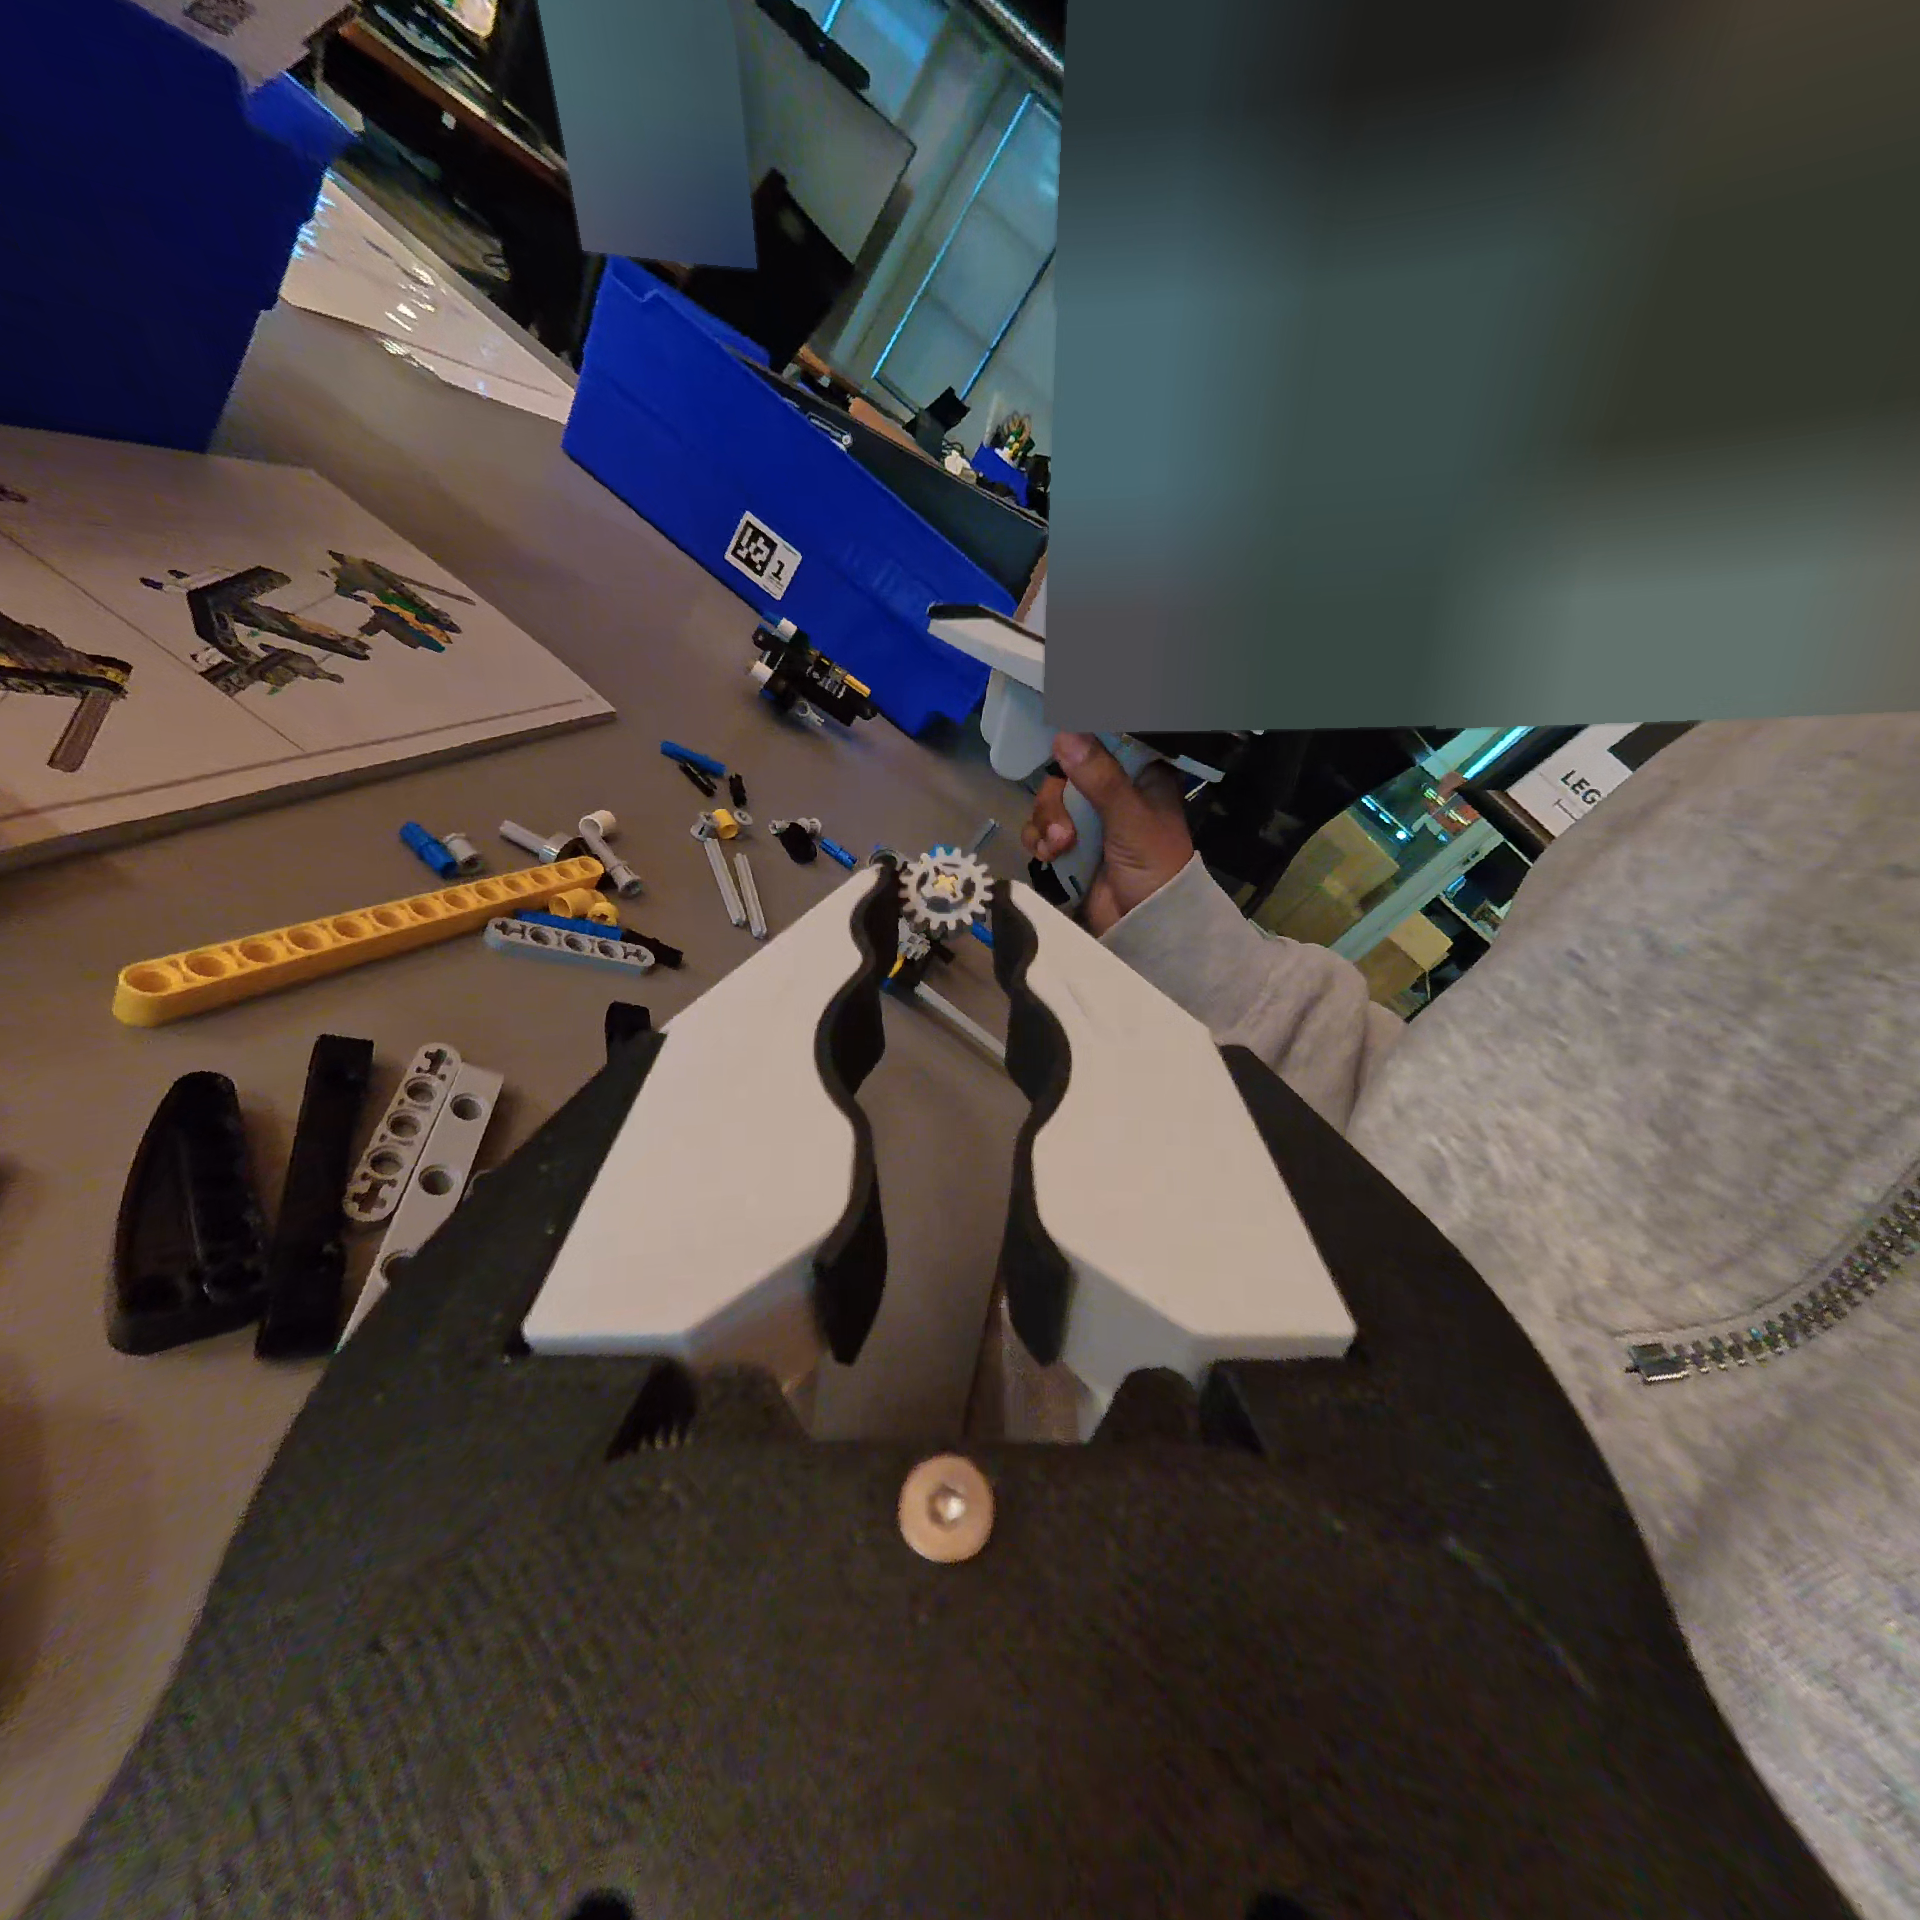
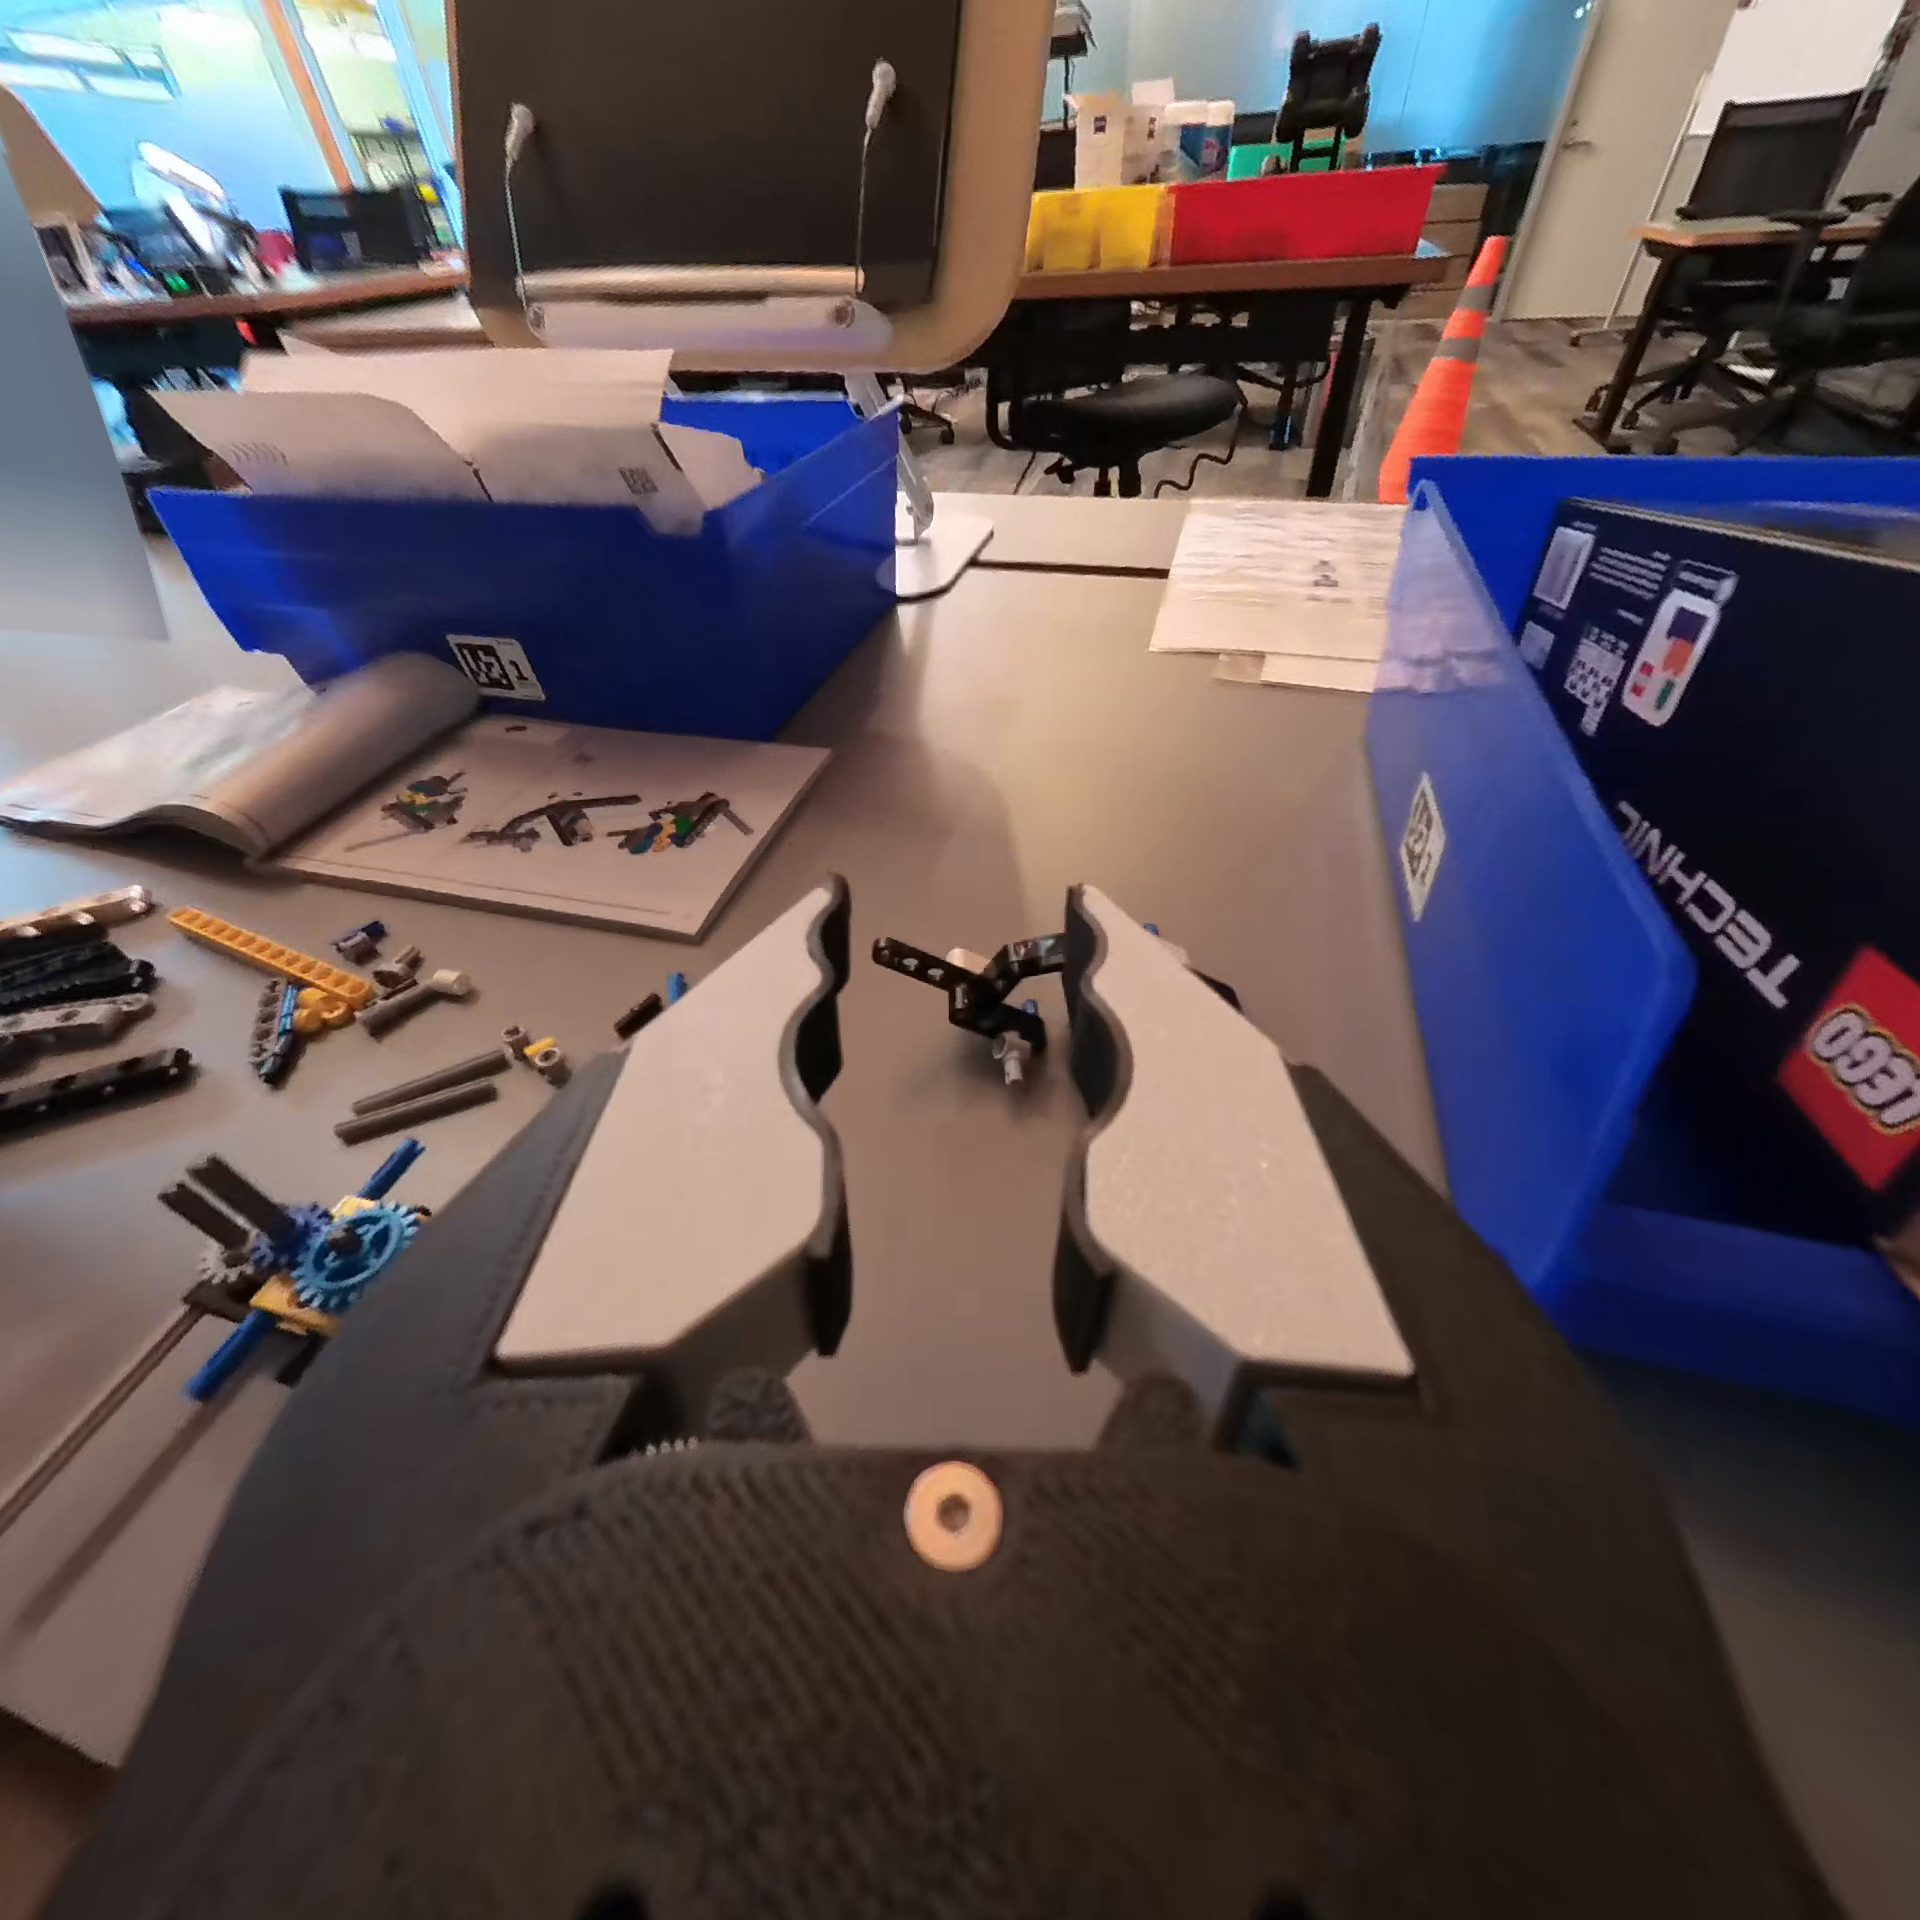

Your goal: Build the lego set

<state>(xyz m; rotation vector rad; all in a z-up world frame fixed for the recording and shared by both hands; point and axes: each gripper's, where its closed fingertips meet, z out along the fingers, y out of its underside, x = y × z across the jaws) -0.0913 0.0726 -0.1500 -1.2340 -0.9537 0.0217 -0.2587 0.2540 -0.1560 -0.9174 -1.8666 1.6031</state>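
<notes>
A small gear assembly [image 2: 312, 1262], with a blue gear, a grey gear, blue axles and black beams, lies on the grey table left of my right gripper. In the left wrist view its grey gear [image 1: 943, 881] shows just past my left gripper [image 1: 943, 902], whose jaws stand a narrow gap apart and hold nothing. My right gripper [image 2: 956, 914] is open. A small black beam sub-assembly [image 2: 977, 987] lies on the table at its tips and also shows in the left wrist view [image 1: 810, 675]. The hand [image 1: 1112, 821] on the right gripper is beyond the gear.
Loose parts lie to the left: a long yellow beam [image 1: 353, 935] [image 2: 270, 951], black beams [image 1: 312, 1195], grey beams [image 1: 416, 1132], axles and pins. An open instruction booklet [image 2: 540, 831] lies before a blue bin [image 2: 582, 592]. Another blue bin [image 2: 1507, 935] holding the set's box stands close on the right.
</notes>
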